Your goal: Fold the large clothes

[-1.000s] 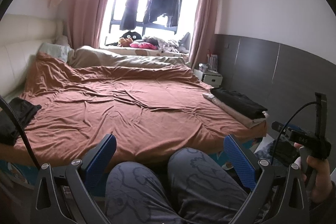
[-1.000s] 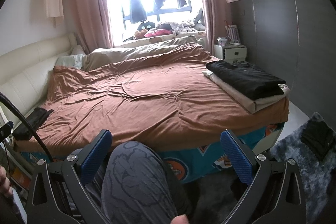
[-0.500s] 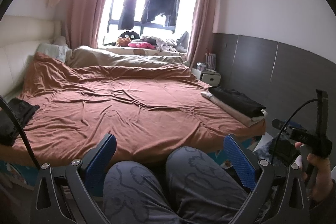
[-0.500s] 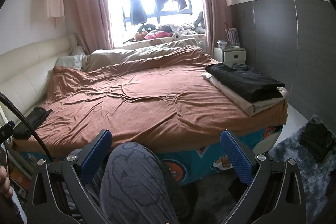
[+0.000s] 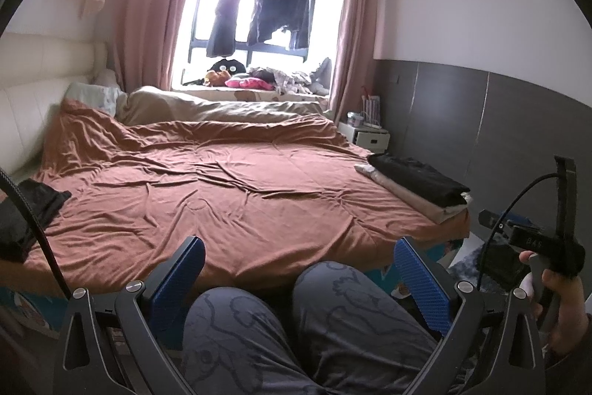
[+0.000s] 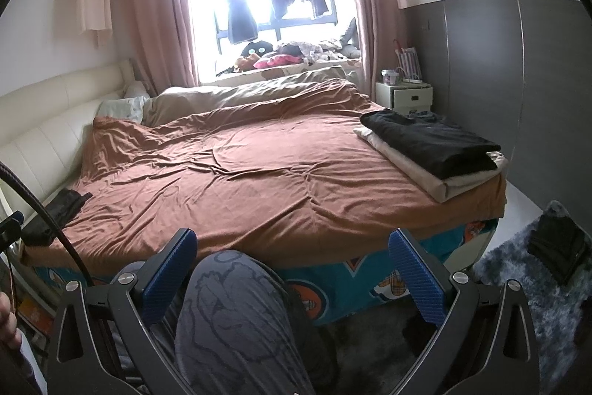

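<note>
A folded stack, a black garment on a beige one, lies at the right edge of the bed. A loose dark garment sits at the bed's left edge. My left gripper is open, low in front of the bed, above the person's knees in grey patterned trousers. My right gripper is open too, with one knee below it and nothing held. In the left wrist view the right gripper's body shows at the right, held by a hand.
A wide bed with a rumpled brown cover fills the middle. A cream headboard runs along the left. A white nightstand stands by the grey wall. A dark folded item lies on the shaggy grey rug. Clothes hang at the window.
Both views sway only slightly. The grippers stay open and nothing on the bed has moved.
</note>
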Demonstrator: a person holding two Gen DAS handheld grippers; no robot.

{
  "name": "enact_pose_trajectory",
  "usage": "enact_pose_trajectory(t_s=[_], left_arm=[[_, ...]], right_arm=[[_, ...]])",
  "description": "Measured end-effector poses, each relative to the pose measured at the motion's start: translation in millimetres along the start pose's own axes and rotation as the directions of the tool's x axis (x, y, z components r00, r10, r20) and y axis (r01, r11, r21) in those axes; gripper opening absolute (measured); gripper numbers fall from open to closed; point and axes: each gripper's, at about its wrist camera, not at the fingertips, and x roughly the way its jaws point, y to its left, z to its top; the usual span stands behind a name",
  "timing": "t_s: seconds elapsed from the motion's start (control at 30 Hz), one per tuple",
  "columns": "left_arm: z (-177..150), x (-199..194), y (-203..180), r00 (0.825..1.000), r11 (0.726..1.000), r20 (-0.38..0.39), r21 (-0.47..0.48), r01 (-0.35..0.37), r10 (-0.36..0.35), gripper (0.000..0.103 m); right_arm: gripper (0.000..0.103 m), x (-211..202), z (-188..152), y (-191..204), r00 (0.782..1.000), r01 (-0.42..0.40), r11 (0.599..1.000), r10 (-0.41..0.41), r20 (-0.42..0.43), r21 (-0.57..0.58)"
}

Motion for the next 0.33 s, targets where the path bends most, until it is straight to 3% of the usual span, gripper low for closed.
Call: enact_pose_trajectory(t_s=[0.33], left_arm=[[1.8, -6.9, -2.9, 1.0, 1.0, 0.017, 0.009, -0.009, 0.009, 0.103]], right_arm=[[0.103, -4.3, -2.5, -8.1, 1.0, -0.002, 1.0, 0.002, 0.008, 0.003]])
